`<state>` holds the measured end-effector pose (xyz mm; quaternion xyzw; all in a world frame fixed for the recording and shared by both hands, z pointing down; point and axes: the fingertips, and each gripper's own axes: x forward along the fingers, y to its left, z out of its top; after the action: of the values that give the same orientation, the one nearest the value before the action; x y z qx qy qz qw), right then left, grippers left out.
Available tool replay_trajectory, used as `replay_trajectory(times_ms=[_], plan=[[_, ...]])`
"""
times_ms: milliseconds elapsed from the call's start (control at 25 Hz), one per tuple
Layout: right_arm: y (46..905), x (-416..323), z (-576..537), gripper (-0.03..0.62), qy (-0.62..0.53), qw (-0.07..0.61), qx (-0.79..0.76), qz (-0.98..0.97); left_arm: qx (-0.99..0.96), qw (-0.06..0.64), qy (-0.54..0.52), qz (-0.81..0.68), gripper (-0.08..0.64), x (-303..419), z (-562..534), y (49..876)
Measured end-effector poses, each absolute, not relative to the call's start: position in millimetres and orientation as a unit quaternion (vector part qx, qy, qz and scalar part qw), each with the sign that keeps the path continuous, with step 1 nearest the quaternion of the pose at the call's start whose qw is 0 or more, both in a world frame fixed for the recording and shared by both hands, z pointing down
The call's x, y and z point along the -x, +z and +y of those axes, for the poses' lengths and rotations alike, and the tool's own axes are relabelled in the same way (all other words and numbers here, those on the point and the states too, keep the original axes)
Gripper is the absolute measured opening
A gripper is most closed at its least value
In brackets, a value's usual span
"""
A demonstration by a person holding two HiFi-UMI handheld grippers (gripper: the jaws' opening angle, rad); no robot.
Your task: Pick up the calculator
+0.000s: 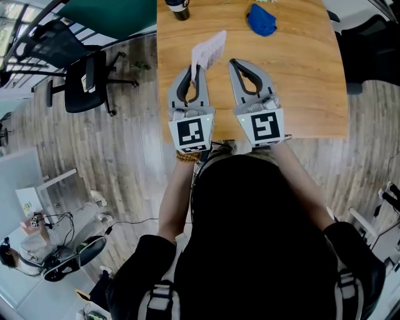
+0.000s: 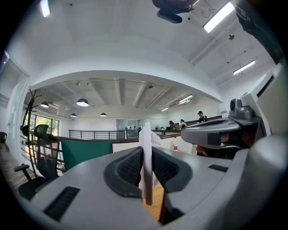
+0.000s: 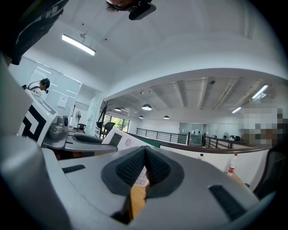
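Note:
In the head view the white calculator sticks out past the tips of my left gripper over the left part of the wooden table. The left gripper view shows it edge-on, as a thin white slab clamped between the ribbed pads of the left gripper. My right gripper hovers beside it on the right, jaws shut with nothing between them. In the right gripper view its pads meet, and the calculator shows tilted to the left behind them.
A blue crumpled cloth and a dark cup lie at the table's far end. A black office chair stands on the wood floor left of the table. A small bottle stands farther off.

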<state>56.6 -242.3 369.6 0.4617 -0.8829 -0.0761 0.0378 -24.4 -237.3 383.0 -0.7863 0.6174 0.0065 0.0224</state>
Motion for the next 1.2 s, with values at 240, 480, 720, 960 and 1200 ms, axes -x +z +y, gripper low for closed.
replay_trajectory(times_ms=[240, 480, 720, 960, 1200], plan=[[395, -60, -244, 0.005, -0.069, 0.069, -0.464, -0.88, 0.803, 0.022, -0.007, 0.595, 0.067, 20, -237, 392], [416, -67, -242, 0.005, -0.051, 0.086, -0.47, -0.877, 0.807, 0.017, -0.017, 0.589, 0.067, 19, -235, 404], [428, -67, -247, 0.005, -0.03, 0.1, -0.468, -0.878, 0.813, 0.002, -0.032, 0.582, 0.067, 19, -237, 421], [440, -68, -247, 0.005, -0.023, 0.111, -0.466, -0.878, 0.812, -0.01, -0.039, 0.582, 0.067, 20, -239, 432], [451, -72, -246, 0.005, 0.001, 0.138, -0.461, -0.877, 0.814, -0.016, -0.04, 0.579, 0.067, 20, -239, 439]])
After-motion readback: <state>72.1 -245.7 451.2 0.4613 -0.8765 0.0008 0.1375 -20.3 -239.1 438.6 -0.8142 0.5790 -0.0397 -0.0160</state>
